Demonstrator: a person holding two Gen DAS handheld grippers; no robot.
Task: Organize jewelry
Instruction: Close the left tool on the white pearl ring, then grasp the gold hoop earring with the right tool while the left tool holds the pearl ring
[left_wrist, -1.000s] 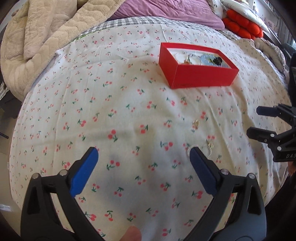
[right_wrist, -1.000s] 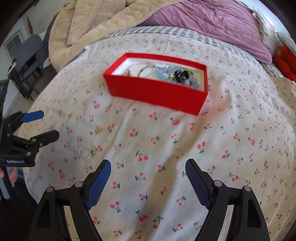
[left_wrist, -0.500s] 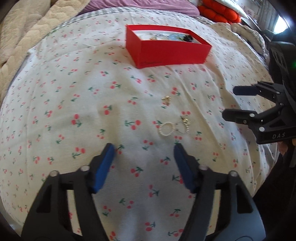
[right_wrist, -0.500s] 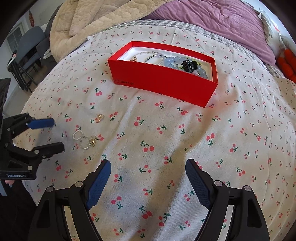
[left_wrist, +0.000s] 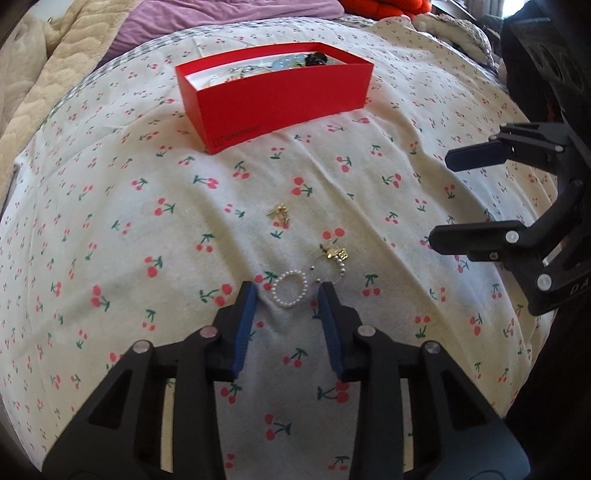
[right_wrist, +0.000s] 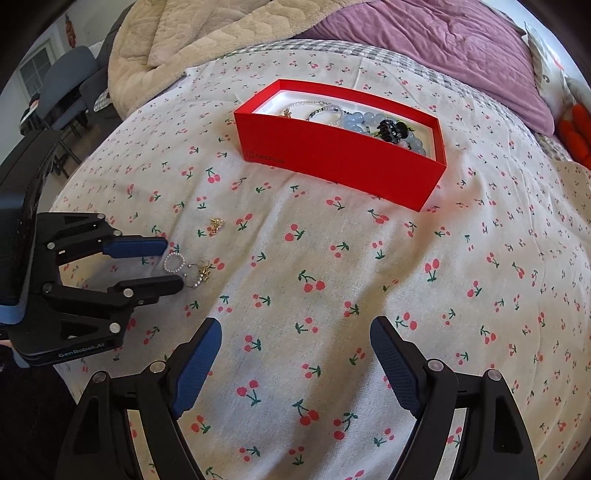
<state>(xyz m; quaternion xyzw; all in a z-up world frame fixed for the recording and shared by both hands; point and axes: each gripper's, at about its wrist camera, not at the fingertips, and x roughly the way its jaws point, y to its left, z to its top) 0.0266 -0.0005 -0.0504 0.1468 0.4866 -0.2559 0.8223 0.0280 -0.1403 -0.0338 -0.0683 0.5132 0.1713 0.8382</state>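
Bed covered by a cherry-print sheet (right_wrist: 332, 295). A red box (right_wrist: 343, 166) rests on the sheet toward the far side (open-topped). Nearer the front edge lie a pearl ring (left_wrist: 290, 294), a gold earring (left_wrist: 279, 215) and, just beside the ring, a gold charm on a beaded hoop (left_wrist: 335, 258). A beige quilt (right_wrist: 192, 40) and purple blanket (right_wrist: 424, 40) lie beyond.

From my left tool, the open red cardboard box (left_wrist: 280, 99) at upper centre hides most of its contents behind its near wall; the small gold charm (left_wrist: 279, 214) at mid-frame is too tiny to identify.
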